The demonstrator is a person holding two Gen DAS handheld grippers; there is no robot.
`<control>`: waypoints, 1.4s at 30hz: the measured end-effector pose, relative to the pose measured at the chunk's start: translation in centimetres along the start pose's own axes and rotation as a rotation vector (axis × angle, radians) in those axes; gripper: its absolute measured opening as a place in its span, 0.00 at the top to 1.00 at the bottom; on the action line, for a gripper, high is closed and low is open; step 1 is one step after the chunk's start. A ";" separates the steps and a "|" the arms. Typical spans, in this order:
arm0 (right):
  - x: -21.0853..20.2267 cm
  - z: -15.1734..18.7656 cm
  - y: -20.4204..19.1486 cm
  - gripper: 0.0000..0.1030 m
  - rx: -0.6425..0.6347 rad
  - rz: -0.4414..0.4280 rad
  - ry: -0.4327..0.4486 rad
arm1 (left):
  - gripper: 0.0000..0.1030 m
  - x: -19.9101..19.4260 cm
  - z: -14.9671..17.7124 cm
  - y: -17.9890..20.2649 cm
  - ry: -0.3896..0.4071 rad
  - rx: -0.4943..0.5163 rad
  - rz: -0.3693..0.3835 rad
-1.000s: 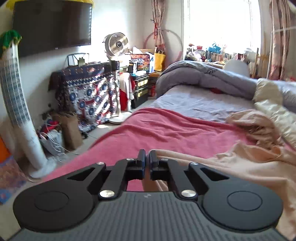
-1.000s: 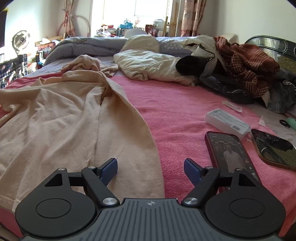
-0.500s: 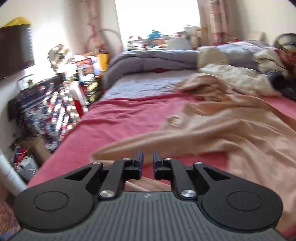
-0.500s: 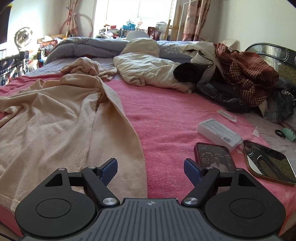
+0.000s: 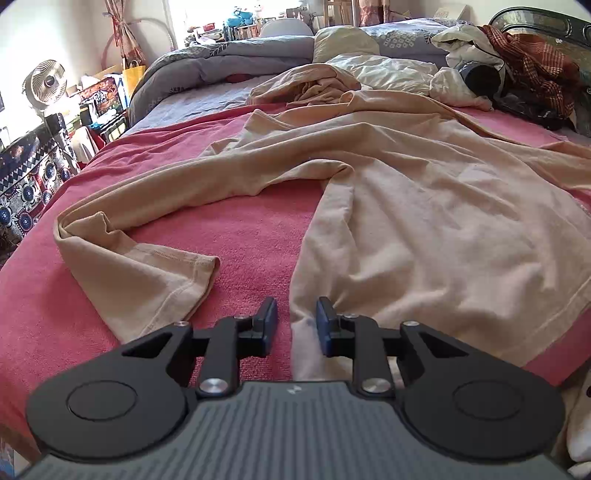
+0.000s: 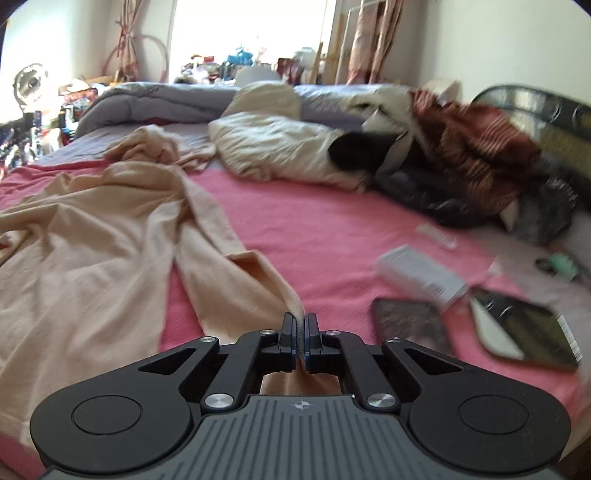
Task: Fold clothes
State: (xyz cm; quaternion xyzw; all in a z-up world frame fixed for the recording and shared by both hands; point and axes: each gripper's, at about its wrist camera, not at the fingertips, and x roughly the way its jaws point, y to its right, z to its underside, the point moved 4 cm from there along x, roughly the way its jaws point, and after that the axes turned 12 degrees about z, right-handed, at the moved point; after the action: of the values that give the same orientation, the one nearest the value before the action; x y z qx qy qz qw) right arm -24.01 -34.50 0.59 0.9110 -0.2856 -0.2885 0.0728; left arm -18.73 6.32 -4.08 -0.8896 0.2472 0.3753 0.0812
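daylight from blown-out window (image 6: 255, 33) | right view motion-blurred | fisheye edges

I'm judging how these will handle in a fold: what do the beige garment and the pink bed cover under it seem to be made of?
The beige garment looks like soft matte cotton-type knit: it drapes in loose wrinkles and has stitched hems. The pink bed cover looks like towel-like terry, with a nubby, non-shiny surface, so it probably grips cloth. Neither fibre can be confirmed from the look alone.

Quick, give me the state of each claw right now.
Left claw: open, holding nothing, over the edge of the beige garment.
Right claw: closed on the beige garment's sleeve.
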 end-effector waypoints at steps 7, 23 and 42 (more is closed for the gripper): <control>1.1 -2.0 3.9 0.58 0.005 0.169 0.071 | 0.62 -1.5 0.5 0.7 0.028 0.080 -0.052; -4.5 9.0 -2.6 0.44 0.172 -0.385 -0.228 | 0.31 -4.6 1.0 0.2 0.166 -0.003 -0.030; -4.9 7.2 -1.4 0.93 0.486 -0.579 -0.369 | 0.97 -5.2 1.3 -0.5 0.144 -0.395 0.218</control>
State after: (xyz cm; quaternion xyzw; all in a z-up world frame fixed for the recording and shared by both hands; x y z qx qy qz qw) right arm -30.78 -30.36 -3.37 0.8773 -0.0857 -0.3795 -0.2809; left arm -22.38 9.16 -1.38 -0.8808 0.2687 0.3586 -0.1531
